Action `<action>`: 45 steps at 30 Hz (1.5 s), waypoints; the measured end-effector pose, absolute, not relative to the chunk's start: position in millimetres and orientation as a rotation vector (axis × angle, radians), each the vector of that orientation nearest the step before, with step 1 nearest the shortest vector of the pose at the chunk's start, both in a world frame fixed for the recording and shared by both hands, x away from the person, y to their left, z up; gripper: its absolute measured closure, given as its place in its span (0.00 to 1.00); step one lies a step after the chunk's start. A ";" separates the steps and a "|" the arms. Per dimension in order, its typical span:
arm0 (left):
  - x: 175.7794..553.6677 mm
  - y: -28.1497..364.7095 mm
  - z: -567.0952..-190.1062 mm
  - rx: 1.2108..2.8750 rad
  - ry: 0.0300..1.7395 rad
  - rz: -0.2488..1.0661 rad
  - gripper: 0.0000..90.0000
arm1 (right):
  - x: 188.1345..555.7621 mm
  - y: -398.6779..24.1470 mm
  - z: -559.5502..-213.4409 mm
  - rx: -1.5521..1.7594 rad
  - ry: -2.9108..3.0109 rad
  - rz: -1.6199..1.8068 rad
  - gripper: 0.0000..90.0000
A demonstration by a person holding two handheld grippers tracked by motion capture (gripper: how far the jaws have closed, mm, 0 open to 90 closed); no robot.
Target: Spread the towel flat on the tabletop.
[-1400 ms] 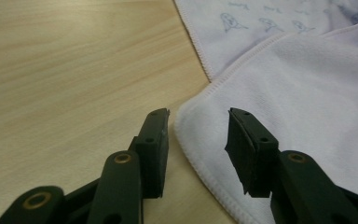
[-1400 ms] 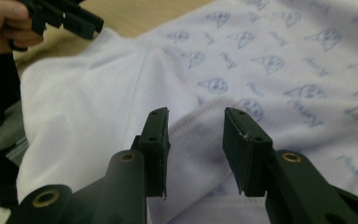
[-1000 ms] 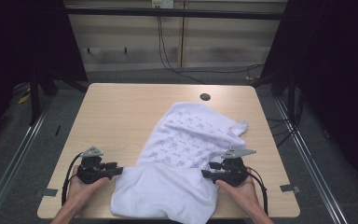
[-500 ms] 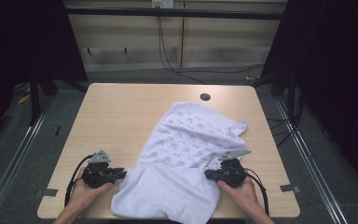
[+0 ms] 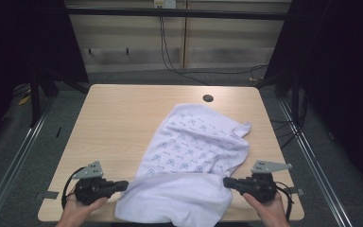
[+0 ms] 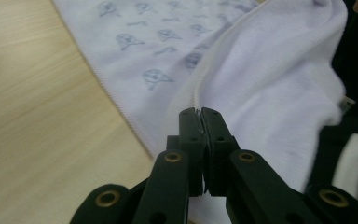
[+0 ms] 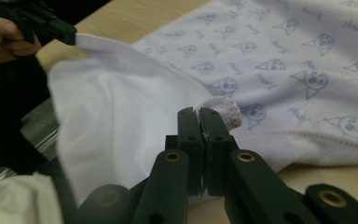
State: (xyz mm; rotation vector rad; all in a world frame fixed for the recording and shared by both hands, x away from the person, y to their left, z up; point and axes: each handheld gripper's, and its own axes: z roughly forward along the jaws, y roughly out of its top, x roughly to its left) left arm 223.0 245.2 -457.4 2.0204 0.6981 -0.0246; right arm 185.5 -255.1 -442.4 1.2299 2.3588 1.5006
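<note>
Both tongs have just been closing and are now clamped on the near edge of the white printed cloth [image 5: 189,161]: left tongs [image 5: 123,185] on one corner, right tongs [image 5: 228,181] on the other. Compared with a second ago, that edge is lifted off the table [image 5: 118,118] and stretched between them, likely to start a fold away from the person.

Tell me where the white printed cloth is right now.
In the high view the white printed cloth lies right of centre on the table, its near edge pinched between left gripper and right gripper.
</note>
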 end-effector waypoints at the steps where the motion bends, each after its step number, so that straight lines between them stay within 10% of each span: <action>1: 214.0 249.2 -454.7 1.995 0.690 -0.038 0.98 | 175.3 -258.5 -438.5 1.229 2.341 1.531 0.98; 9: 164.0 269.8 -437.3 1.914 0.614 -0.145 0.98 | 107.1 -269.3 -424.2 1.187 2.424 1.570 0.96; 17: 159.1 271.2 -435.7 1.944 0.578 -0.163 0.84 | 120.3 -269.6 -420.9 1.217 2.370 1.563 0.83; 45: 339.3 157.1 -499.9 2.243 0.660 -0.006 0.87 | 206.4 -212.4 -479.4 1.214 2.497 1.218 0.61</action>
